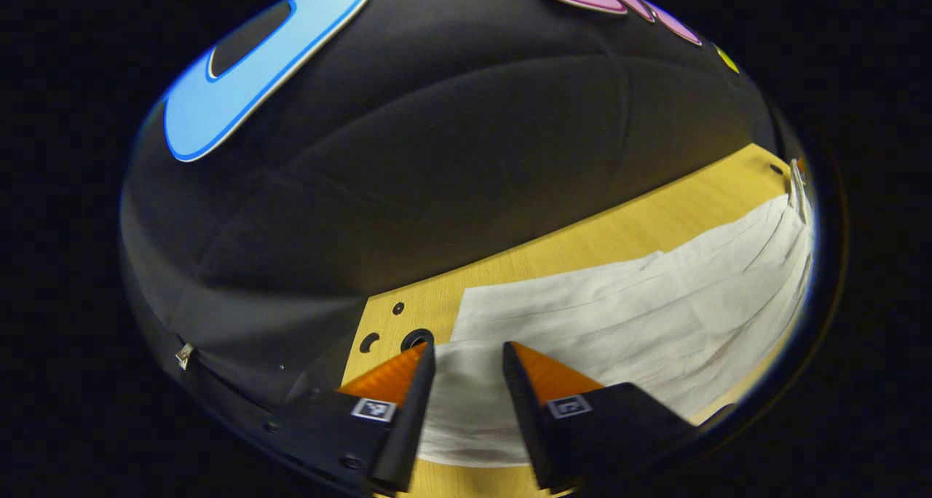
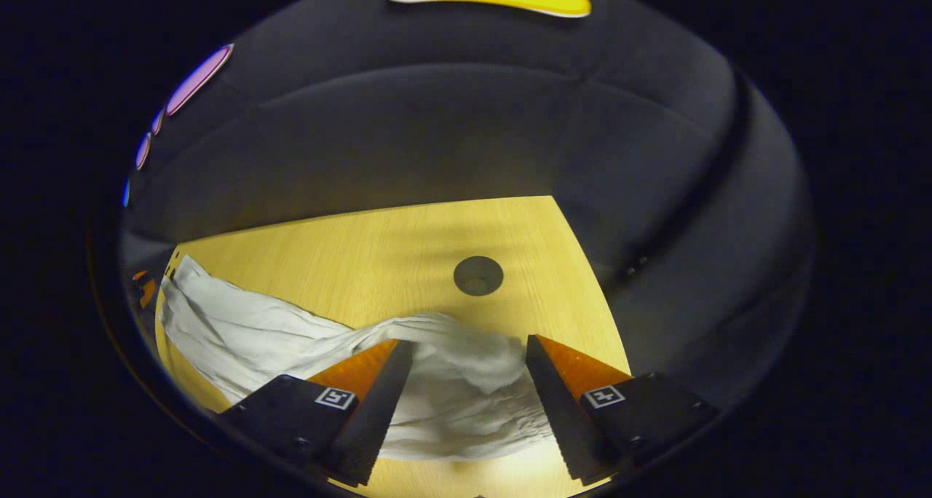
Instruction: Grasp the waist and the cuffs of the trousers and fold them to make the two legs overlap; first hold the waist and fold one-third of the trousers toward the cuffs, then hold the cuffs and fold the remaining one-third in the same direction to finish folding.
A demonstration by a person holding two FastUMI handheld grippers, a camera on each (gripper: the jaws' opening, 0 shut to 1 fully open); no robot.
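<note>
Matt, creased cloth trousers (white) on smooth pale-wood table

Surface: light wood grain, with one round hole near its far right part and small holes at one corner. Resting on it: white trousers, spread lengthwise, creased, bunched at one end.

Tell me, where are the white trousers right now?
The white trousers lie spread on the wooden table. In the left gripper view one end sits between the open jaws, near the table's small holes; in the right gripper view the bunched end sits below the round hole.
</note>
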